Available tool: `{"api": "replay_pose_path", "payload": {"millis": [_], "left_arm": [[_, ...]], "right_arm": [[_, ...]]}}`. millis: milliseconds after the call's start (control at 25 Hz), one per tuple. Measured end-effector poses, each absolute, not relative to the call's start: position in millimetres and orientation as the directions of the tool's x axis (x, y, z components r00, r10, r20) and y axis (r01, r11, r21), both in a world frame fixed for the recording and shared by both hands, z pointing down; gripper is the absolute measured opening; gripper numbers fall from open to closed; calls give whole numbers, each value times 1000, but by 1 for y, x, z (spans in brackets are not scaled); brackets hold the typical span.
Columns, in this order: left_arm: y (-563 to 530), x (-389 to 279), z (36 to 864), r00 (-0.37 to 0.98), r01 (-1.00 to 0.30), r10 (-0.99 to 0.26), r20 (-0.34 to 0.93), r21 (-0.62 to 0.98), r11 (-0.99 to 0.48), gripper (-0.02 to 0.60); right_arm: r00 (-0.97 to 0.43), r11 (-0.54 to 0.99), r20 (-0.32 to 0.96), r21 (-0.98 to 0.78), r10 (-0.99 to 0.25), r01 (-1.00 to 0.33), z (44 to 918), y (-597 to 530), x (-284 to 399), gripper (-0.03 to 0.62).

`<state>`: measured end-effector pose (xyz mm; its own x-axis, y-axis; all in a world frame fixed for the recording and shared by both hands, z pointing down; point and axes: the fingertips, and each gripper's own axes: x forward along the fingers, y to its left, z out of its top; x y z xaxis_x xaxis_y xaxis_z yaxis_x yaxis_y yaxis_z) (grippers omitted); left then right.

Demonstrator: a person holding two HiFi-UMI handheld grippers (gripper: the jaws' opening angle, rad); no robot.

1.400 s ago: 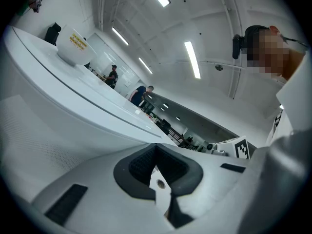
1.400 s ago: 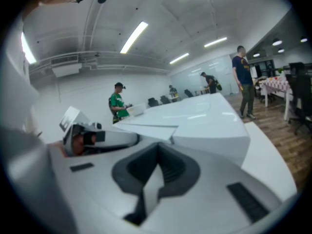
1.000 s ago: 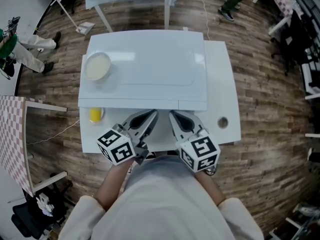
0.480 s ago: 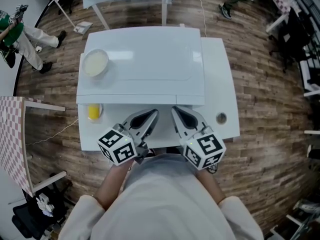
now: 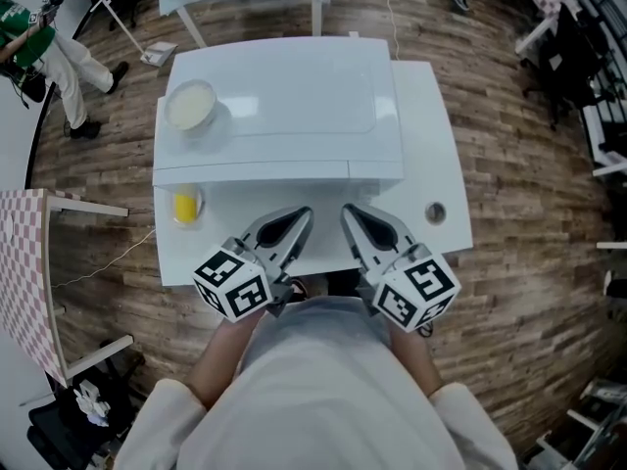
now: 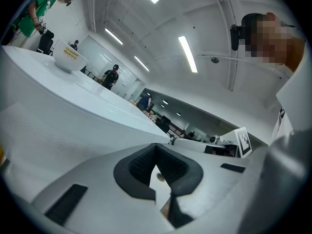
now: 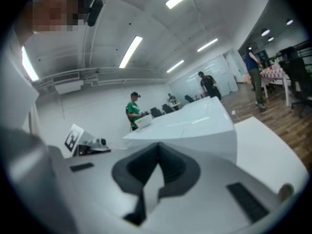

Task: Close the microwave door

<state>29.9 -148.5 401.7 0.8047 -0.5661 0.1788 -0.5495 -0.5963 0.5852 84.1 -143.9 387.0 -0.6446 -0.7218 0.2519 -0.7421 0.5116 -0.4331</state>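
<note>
Microwave (image 5: 284,106) stands directly ahead of both claws, beyond their tips, on the white table (image 5: 431,145). Its door (image 5: 255,172) is the face nearest the claws. From above we see it as a narrow strip flush with the cabinet front, with no leaf swung out over the table. In the left gripper view its dotted window (image 6: 58,126) runs level with the casing. We judge that the door lies shut, as the task requires.

We hold the left claw (image 5: 304,213) and the right claw (image 5: 349,213) side by side above the near table edge, short of the door and touching nothing. Each has its jaws together at the tips, with nothing between them. We judge that no push is called for. Whether the latch has seated, these views do not show.

A bowl (image 5: 191,104) sits on the microwave top, ahead and left of the left claw. A small yellow object (image 5: 185,207) lies on the table just left of that claw.
</note>
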Motion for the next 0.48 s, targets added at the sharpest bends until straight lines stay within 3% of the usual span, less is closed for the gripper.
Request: {"api": "replay_pose_path", "payload": {"millis": [480], "left_arm": [[-108, 16, 394, 816, -539, -551, 175, 575, -615, 14]], "right_arm": [[-624, 491, 212, -451, -752, -745, 364, -100, 98, 22]]}}
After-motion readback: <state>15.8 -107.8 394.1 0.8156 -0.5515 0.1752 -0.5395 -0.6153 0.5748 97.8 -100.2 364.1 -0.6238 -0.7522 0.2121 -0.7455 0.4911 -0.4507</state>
